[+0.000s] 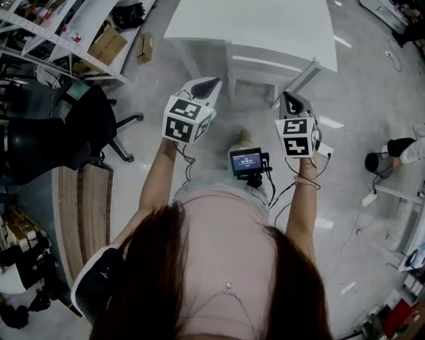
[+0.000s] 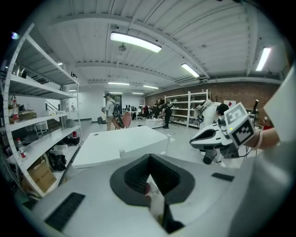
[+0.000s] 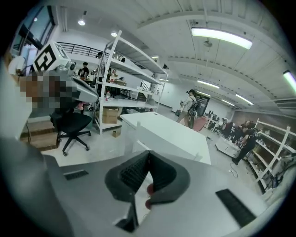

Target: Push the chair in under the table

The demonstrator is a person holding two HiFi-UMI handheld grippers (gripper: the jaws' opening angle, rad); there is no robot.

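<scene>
Standing a little back from the white table (image 1: 265, 20), the person holds the left gripper (image 1: 210, 82) and the right gripper (image 1: 289, 99) up, both clenched tight on nothing. At twelve o'clock the white chair (image 1: 255, 66) sits tucked under the tabletop's near edge. A black office chair (image 1: 86, 126) stands at nine o'clock.

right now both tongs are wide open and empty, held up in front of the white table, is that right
No: both tongs are shut, not wide open. The left gripper view shows the left tongs closed together, the right gripper view the right tongs likewise. They are empty and held up in front of the white table.
</scene>
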